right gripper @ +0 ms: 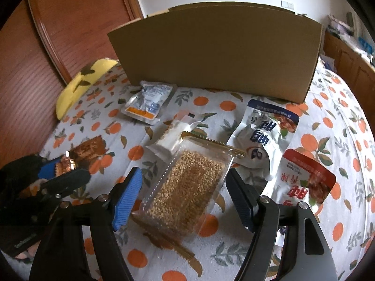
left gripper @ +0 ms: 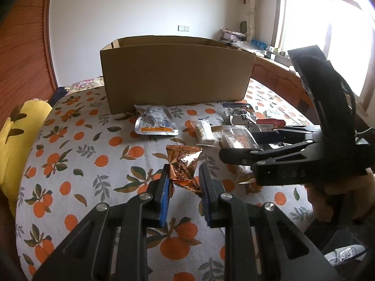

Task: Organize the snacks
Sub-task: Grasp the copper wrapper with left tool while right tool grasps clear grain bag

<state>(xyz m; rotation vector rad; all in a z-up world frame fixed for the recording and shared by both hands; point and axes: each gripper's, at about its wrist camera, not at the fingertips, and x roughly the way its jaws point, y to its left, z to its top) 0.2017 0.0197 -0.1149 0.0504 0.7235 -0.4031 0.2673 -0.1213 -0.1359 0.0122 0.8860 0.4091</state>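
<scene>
nearest me, my right gripper (right gripper: 182,192) stands released, fingers either side of the clear grain packet (right gripper: 187,187), not pressing it. my left gripper (left gripper: 184,182) is clenched on the copper wrapper (left gripper: 184,166), in front of the cardboard box (left gripper: 175,75). closing skewed, i'd judge the slick film could slide out. i cannot see inside the box; every other snack lies before it.

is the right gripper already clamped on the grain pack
No, the right gripper stands open astride the grain pack, with gaps between both pads and the wrapper.
</scene>
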